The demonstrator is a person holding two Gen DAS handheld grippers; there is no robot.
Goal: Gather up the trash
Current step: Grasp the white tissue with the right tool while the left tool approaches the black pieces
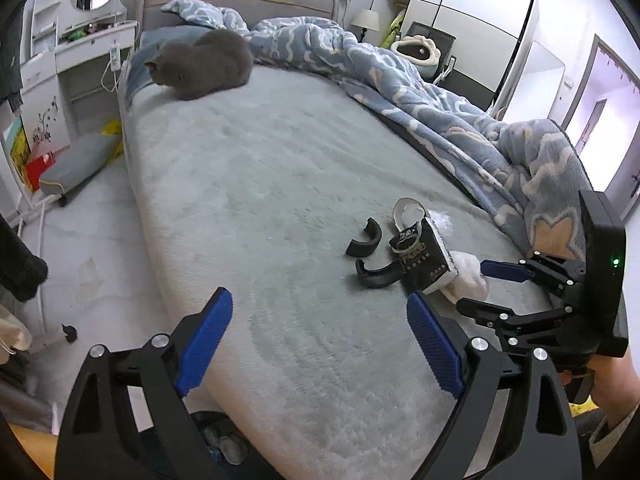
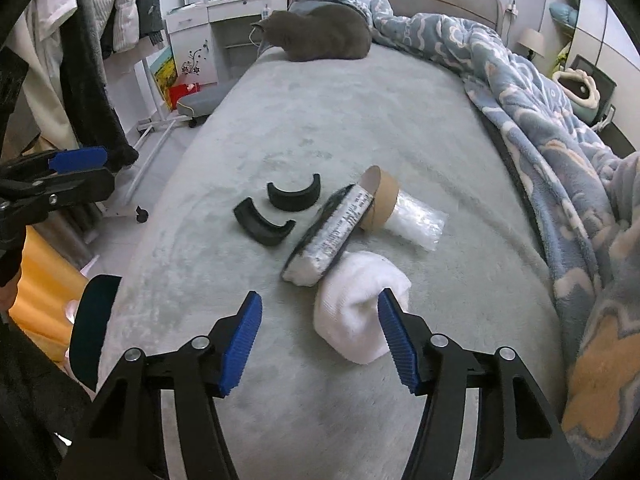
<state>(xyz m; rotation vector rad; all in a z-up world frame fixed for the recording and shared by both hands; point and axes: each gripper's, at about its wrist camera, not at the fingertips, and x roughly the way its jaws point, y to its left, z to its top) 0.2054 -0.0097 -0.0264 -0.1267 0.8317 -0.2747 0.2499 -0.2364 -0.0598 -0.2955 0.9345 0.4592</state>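
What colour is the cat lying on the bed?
Dark grey all over; the cat shows best in the right wrist view.

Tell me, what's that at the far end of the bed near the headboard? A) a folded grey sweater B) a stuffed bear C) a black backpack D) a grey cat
D, the grey cat lies curled on the bed, its ears and head showing at the left.

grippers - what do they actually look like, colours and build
Both the left gripper and the right gripper share one build: black angular linkage arms with triangular cut-outs, joined by silver round-headed bolts. Each finger ends in a bright blue ribbed pad. In the left wrist view, the right gripper's black body carries a small green indicator light. No cables or sleeves are visible.
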